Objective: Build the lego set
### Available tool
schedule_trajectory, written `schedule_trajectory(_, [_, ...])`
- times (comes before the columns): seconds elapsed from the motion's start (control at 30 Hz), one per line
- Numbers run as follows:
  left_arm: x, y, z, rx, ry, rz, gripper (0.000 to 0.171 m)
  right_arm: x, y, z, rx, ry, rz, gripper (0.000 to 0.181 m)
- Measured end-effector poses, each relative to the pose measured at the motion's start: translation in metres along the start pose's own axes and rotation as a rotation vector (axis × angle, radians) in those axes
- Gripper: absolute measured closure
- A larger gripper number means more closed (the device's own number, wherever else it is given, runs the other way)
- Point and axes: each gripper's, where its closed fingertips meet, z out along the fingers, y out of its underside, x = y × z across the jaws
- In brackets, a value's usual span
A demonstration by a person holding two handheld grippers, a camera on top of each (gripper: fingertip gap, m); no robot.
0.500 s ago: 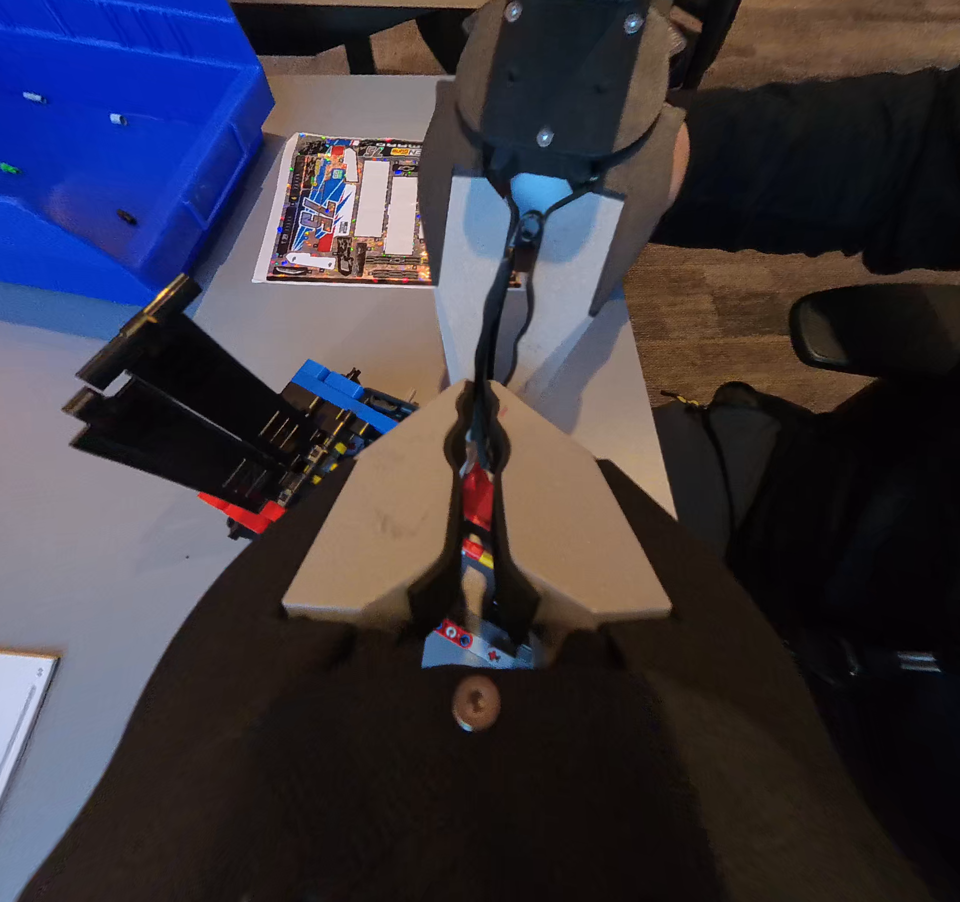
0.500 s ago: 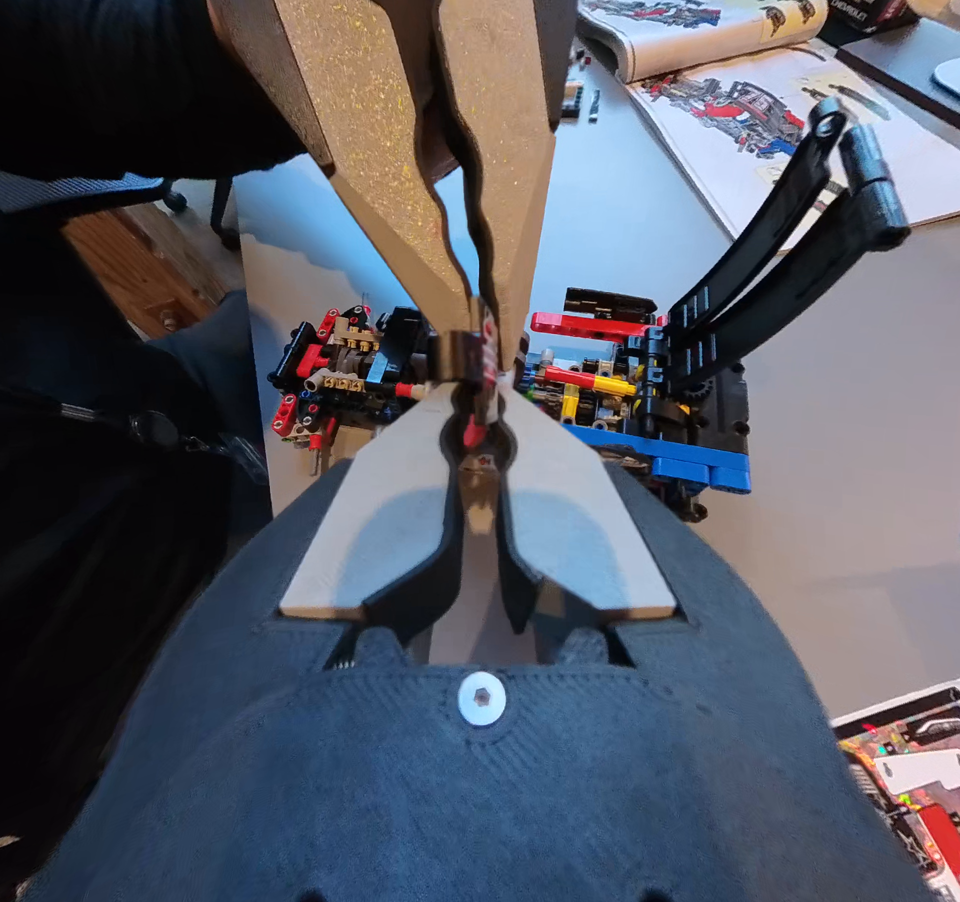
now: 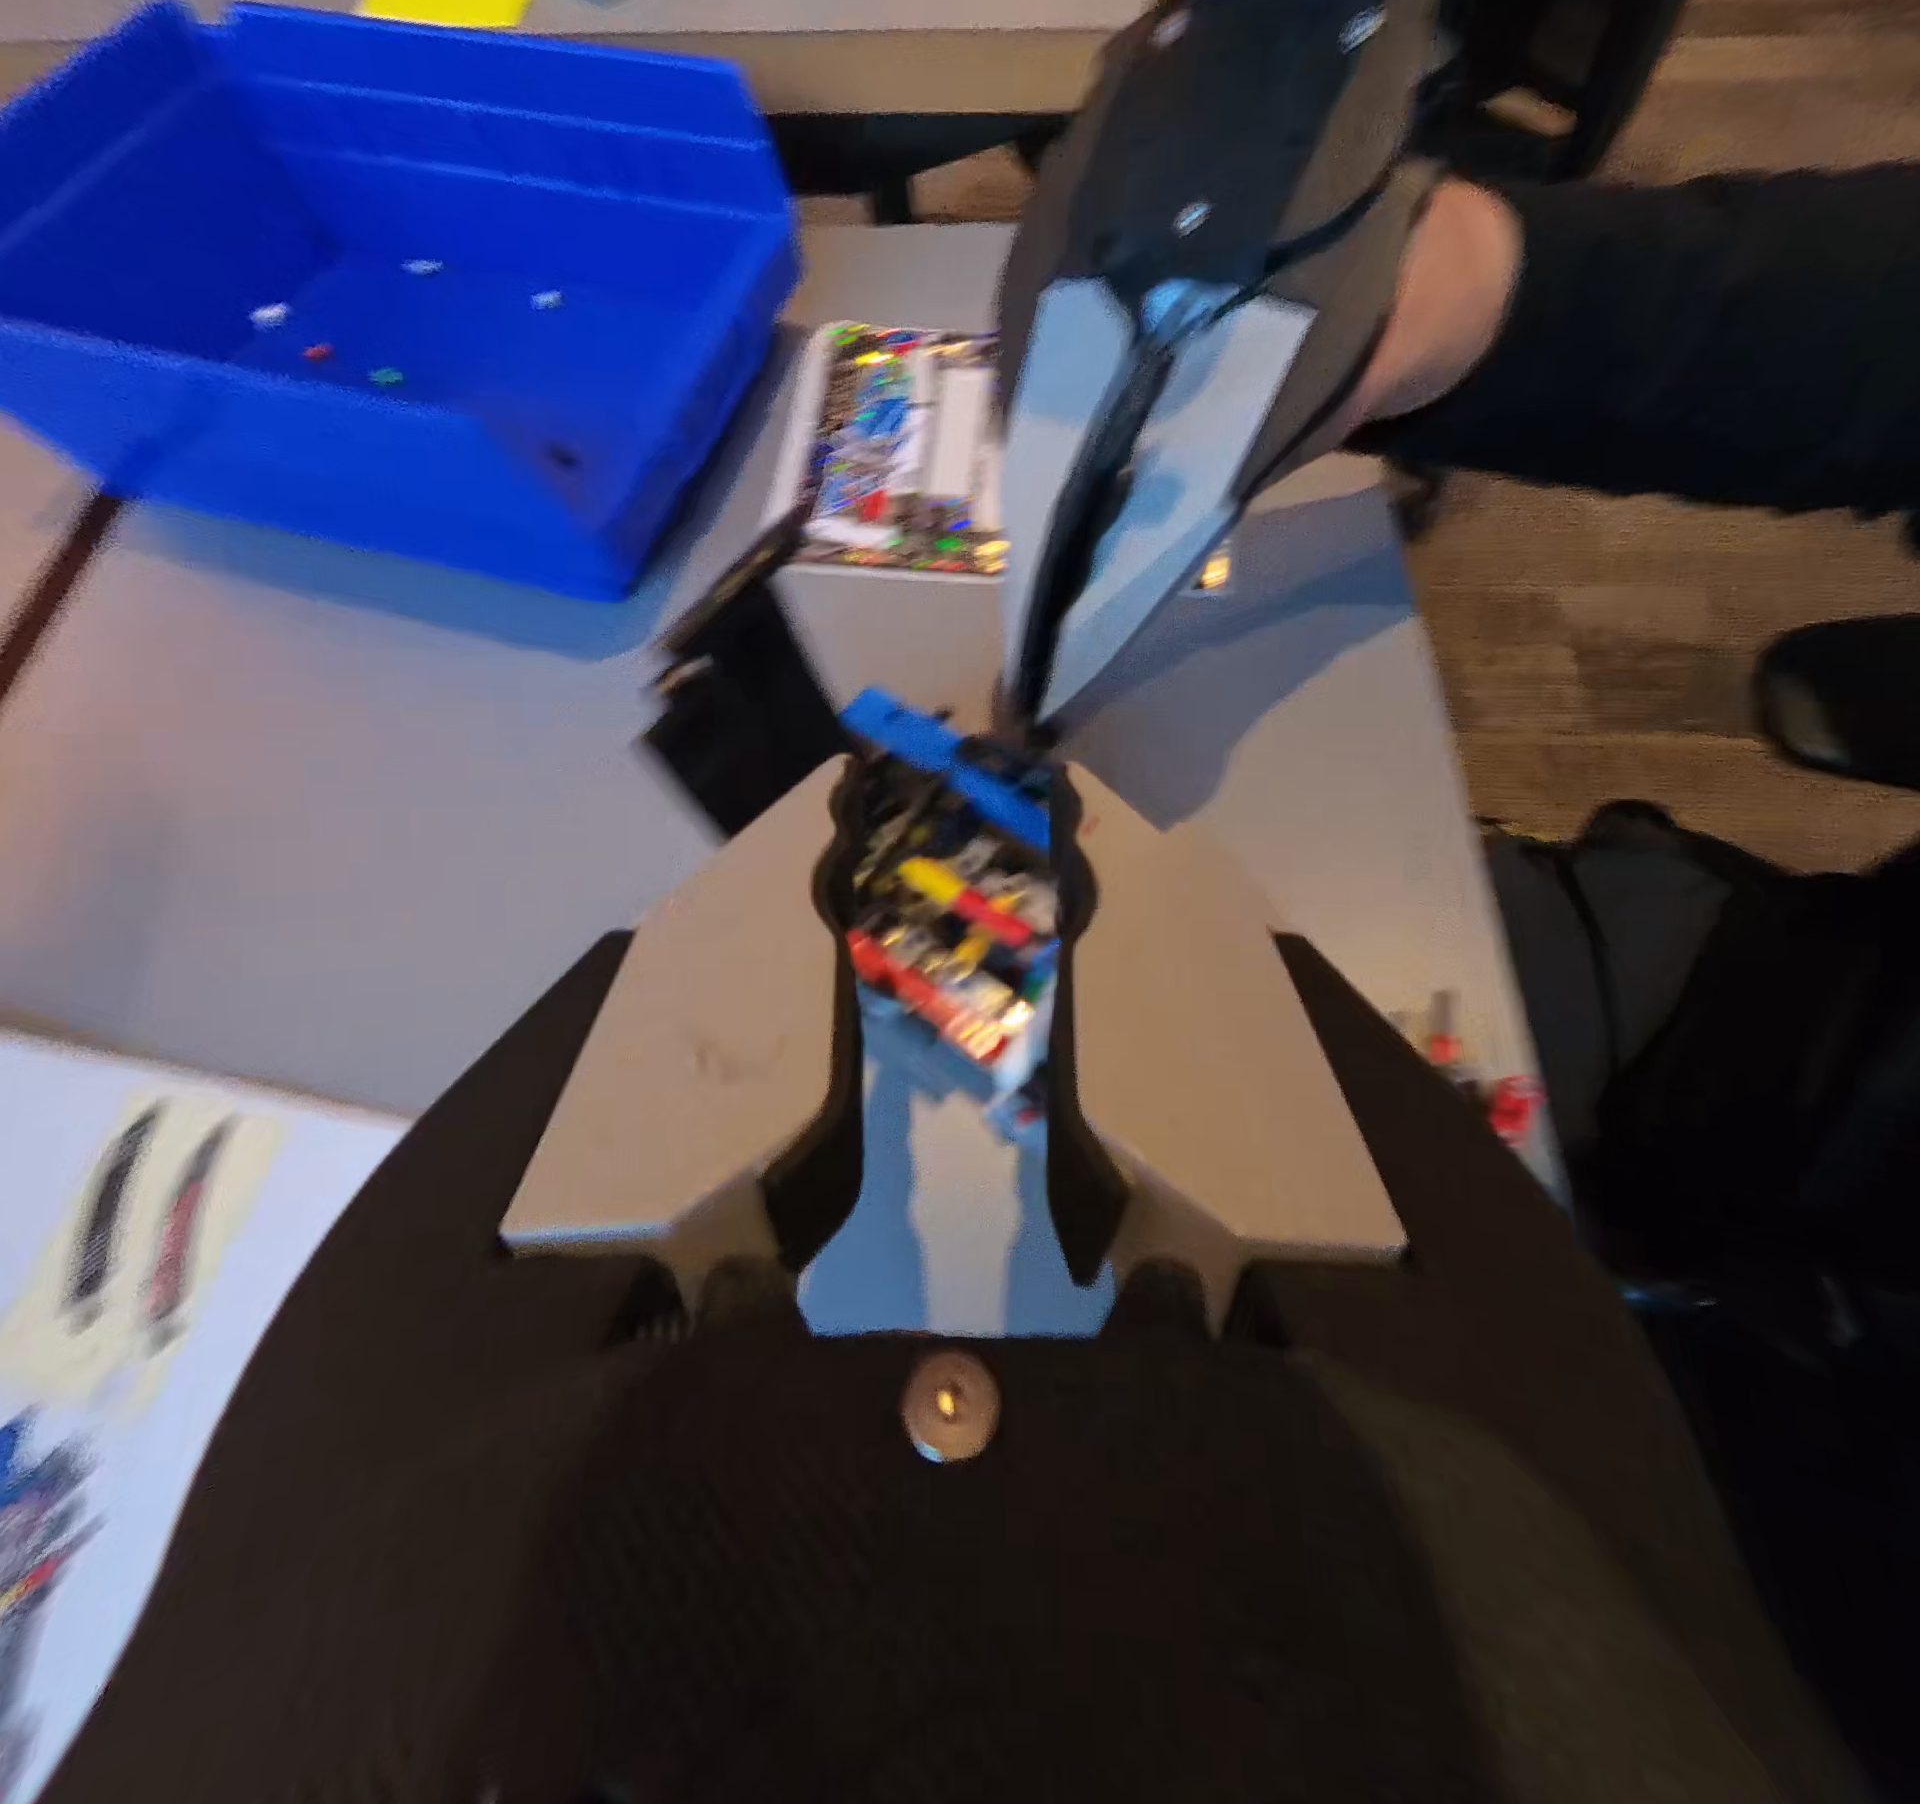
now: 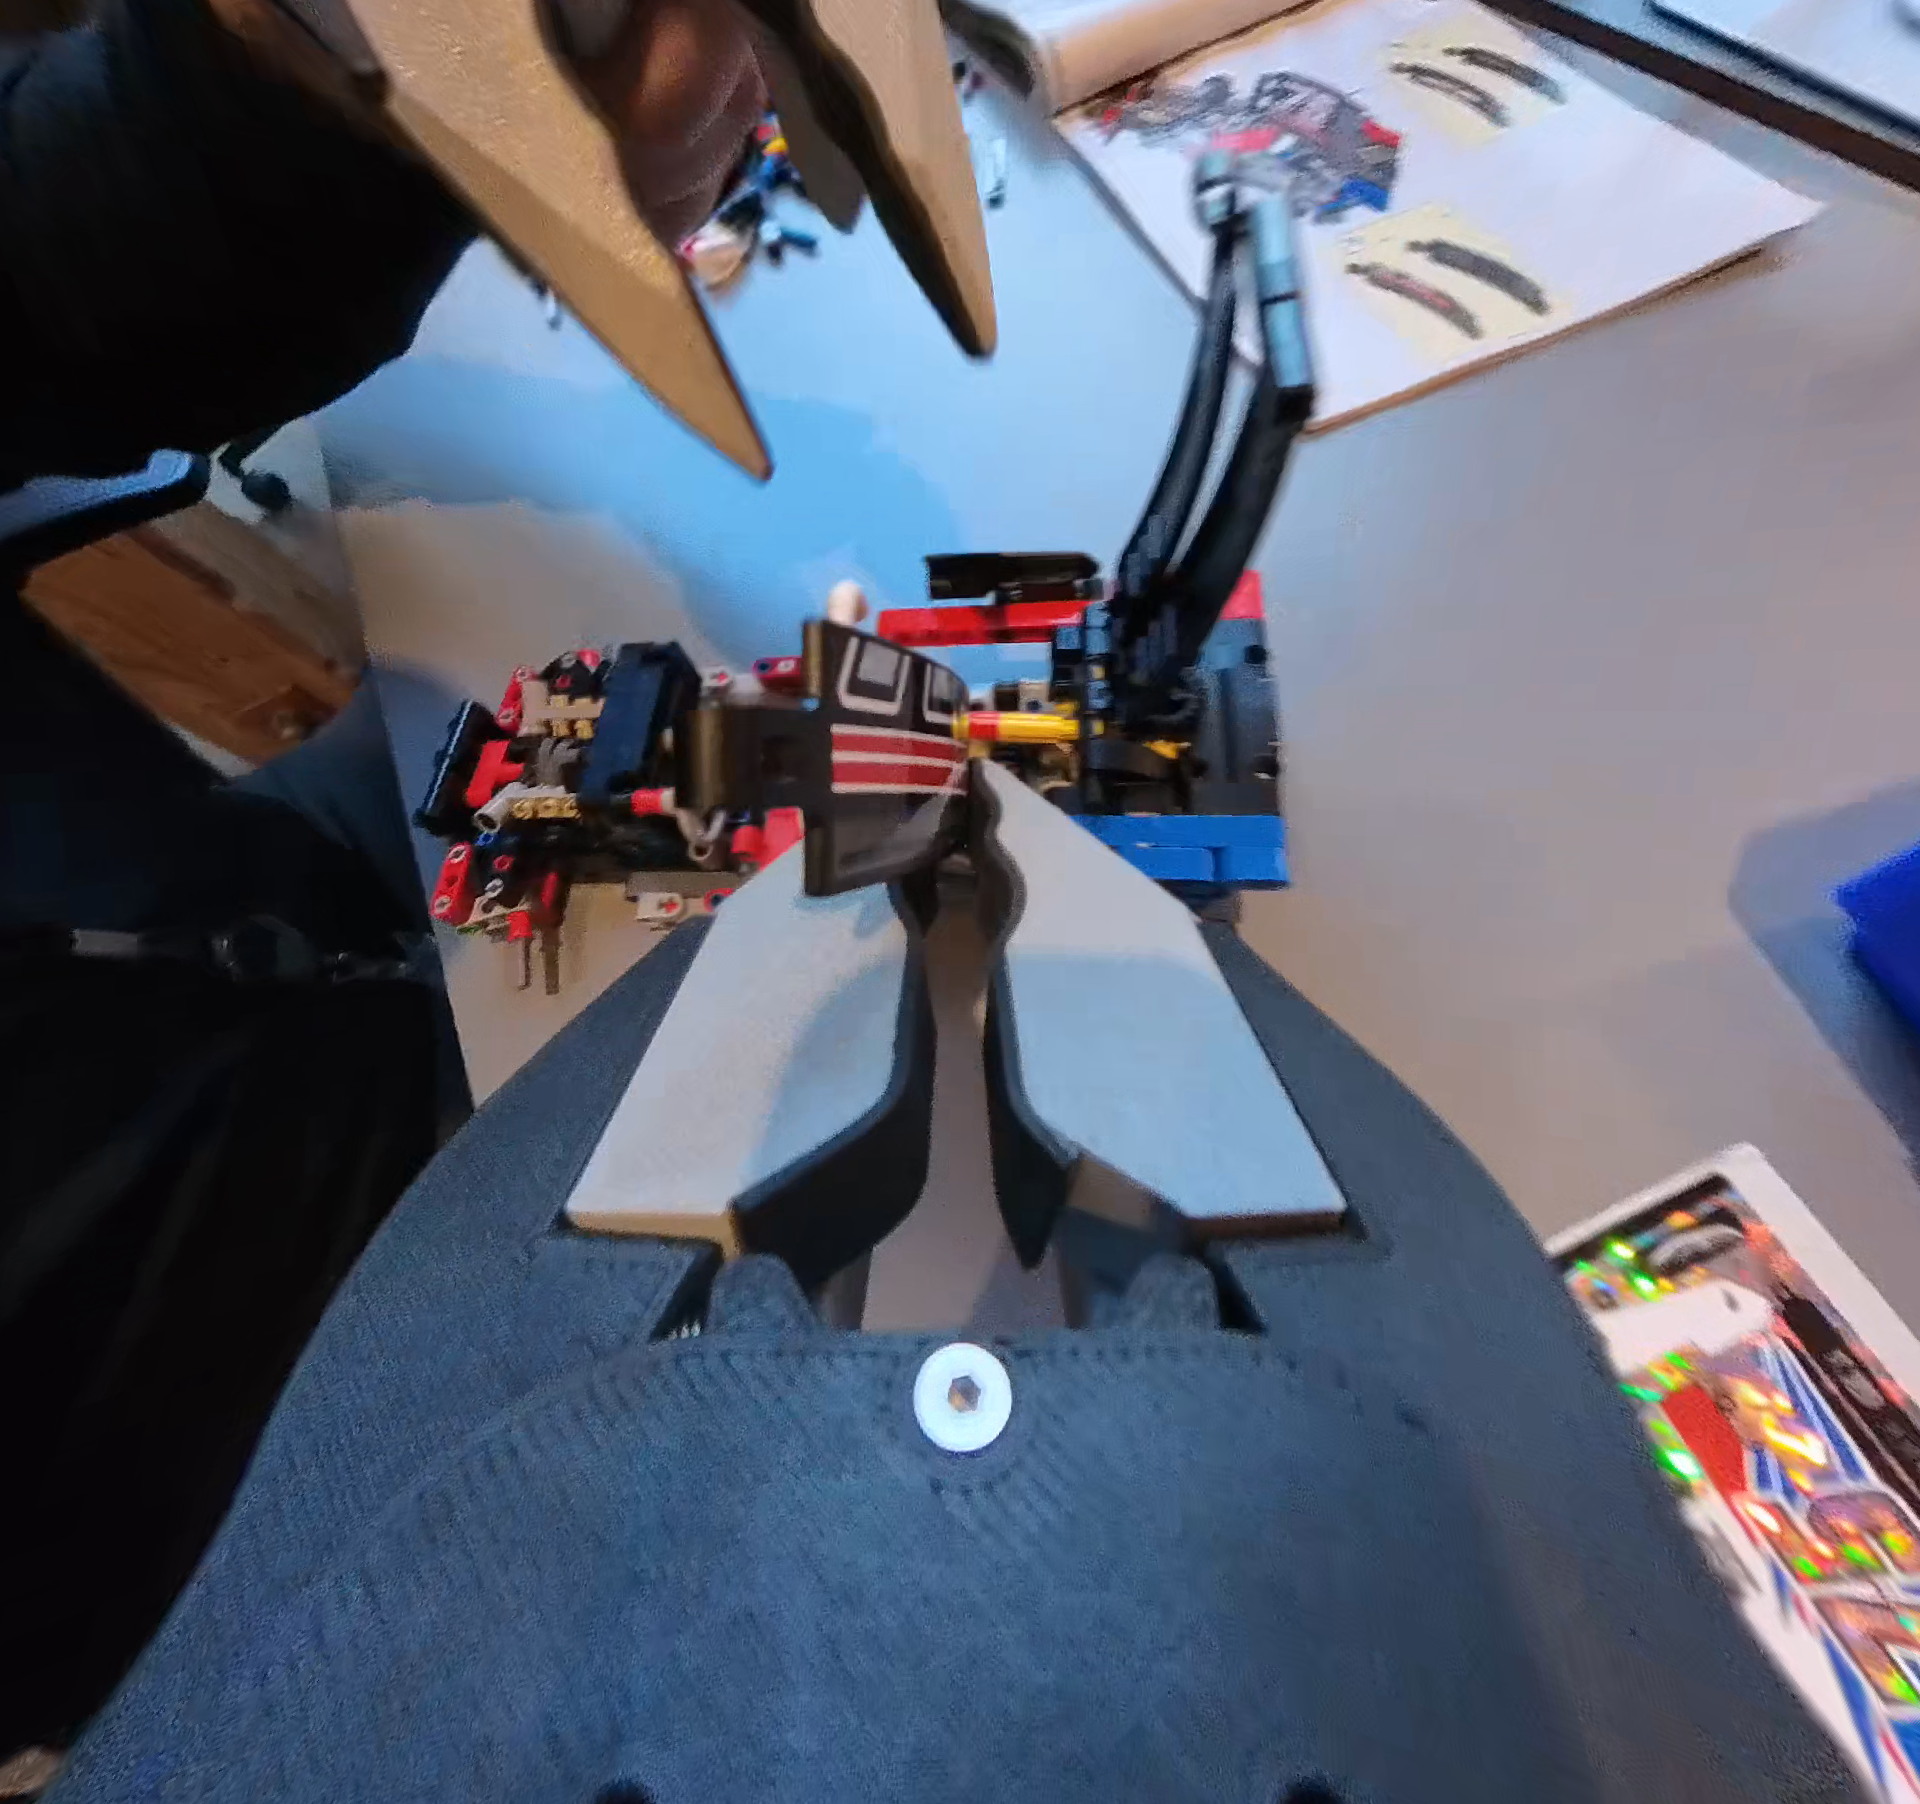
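My right tool [image 4: 961, 798] is clenched on a black panel with red stripes [image 4: 883, 767], its tips nearly together on the panel's edge. The panel sits against the middle of the lego model [image 4: 852, 746], which rests on the grey tabletop [image 4: 1558, 715] with two long black curved beams [image 4: 1195, 466] sticking up from its blue-based end. My left tool [image 3: 951, 798] is released, fingers spread and hovering above the model with nothing between them; in the right wrist view it hangs above the build, clear of it. Further out lie a blue bin [image 3: 416, 300] with a few loose bits in it, a shiny sticker sheet [image 3: 894, 445] and an open instruction booklet [image 4: 1403, 196]. I judge the panel is being pressed on or lined up, though I cannot tell whether it has seated. The risk is plain: with nothing steadying the model, a push from my right could slide or tip it, knock the upright beams, or let the panel twist out of my narrow grip.
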Motion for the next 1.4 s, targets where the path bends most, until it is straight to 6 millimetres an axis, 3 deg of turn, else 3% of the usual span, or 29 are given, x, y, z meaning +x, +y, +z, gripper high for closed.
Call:
schedule_trajectory(0.1, [-0.040, 0.025, -0.006, -0.062, -0.068, -0.024, 0.129, 0.018, 0.001, -0.001, -0.027, 0.068, 0.016, 0.181])
schedule_trajectory(0.27, [-0.054, 0.045, 0.027, -0.115, 0.103, -0.097, 0.112, 0.034, 0.012, 0.012, -0.103, 0.131, 0.044, 0.181])
schedule_trajectory(0.4, [-0.046, 0.060, 0.046, -0.179, 0.208, -0.063, 0.102, 0.034, 0.019, 0.013, -0.137, 0.129, 0.057, 0.181])
schedule_trajectory(0.5, [-0.038, 0.064, 0.057, -0.192, 0.254, -0.016, 0.102, 0.032, 0.024, 0.014, -0.154, 0.117, 0.070, 0.181])
schedule_trajectory(0.63, [-0.042, 0.070, 0.068, -0.224, 0.212, 0.055, 0.111, 0.033, 0.025, 0.017, -0.155, 0.107, 0.071, 0.181])
schedule_trajectory(0.9, [-0.044, 0.069, 0.070, -0.196, 0.194, 0.039, 0.119, 0.032, 0.025, 0.019, -0.108, 0.038, 0.110, 0.181])
schedule_trajectory(1.1, [-0.047, 0.070, 0.068, -0.187, 0.153, 0.031, 0.119, 0.035, 0.023, 0.020, -0.081, 0.139, 0.124, 0.181])
schedule_trajectory(1.4, [-0.048, 0.070, 0.068, -0.149, 0.135, 0.014, 0.120, 0.037, 0.024, 0.020, -0.268, 0.285, 0.136, 0.181])
